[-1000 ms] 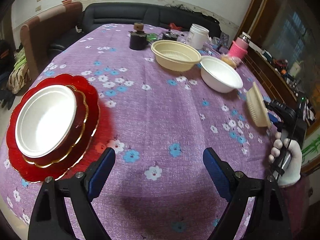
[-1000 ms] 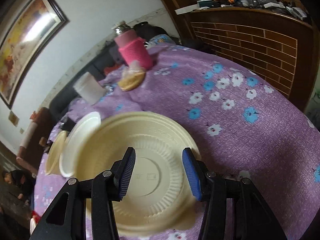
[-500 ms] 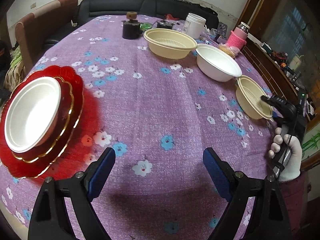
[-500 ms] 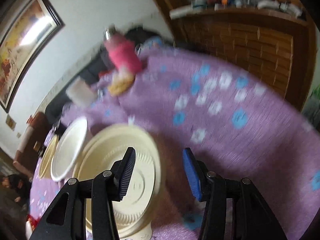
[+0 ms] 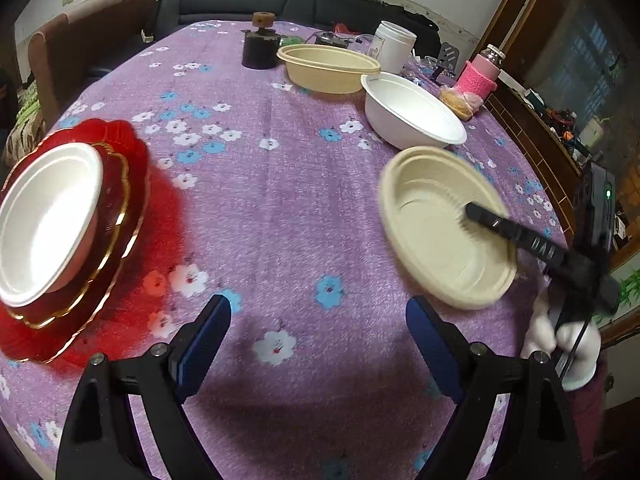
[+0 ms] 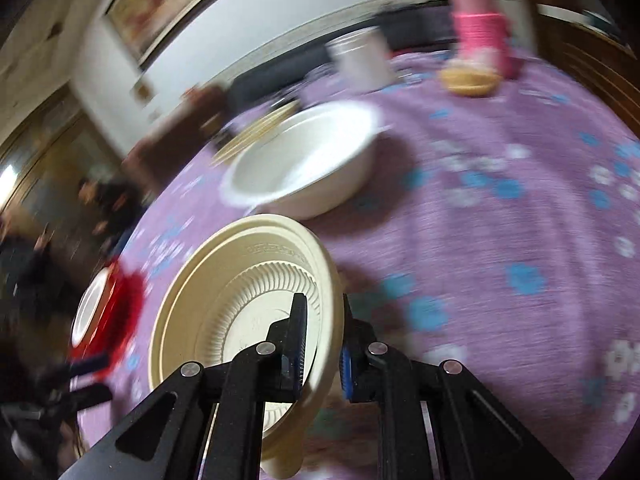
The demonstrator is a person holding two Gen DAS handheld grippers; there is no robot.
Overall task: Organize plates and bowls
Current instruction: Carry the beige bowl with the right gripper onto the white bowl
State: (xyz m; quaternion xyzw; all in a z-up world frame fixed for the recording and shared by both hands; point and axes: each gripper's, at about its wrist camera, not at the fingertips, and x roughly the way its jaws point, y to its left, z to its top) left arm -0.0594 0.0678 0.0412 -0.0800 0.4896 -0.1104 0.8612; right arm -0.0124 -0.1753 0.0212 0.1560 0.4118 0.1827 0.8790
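Plates and bowls are spread over the purple floral tablecloth [image 5: 280,208]. At the left edge of the left wrist view a white bowl [image 5: 44,220] is nested in a red gold-rimmed bowl [image 5: 116,216] on a red scalloped plate [image 5: 132,152]. At lower centre the left gripper [image 5: 318,340] is held with its blue pads wide apart and nothing between them. At upper centre a beige bowl [image 5: 328,68] is set beside a larger white bowl [image 5: 412,114]. At centre right a shallow beige fibre bowl [image 5: 440,236] is carried tilted, just above the cloth. In the right wrist view the right gripper [image 6: 322,340], whose jaws have just been closing, is seen clamped across that bowl's rim, one pad inside and one outside. The bowl is judged light and fairly stiff, thin-walled, matte rather than slippery, and crushable under hard pressure; the rim is judged the natural place to be gripped, with modest force. A gloved hand [image 5: 560,340] is seen at lower right.
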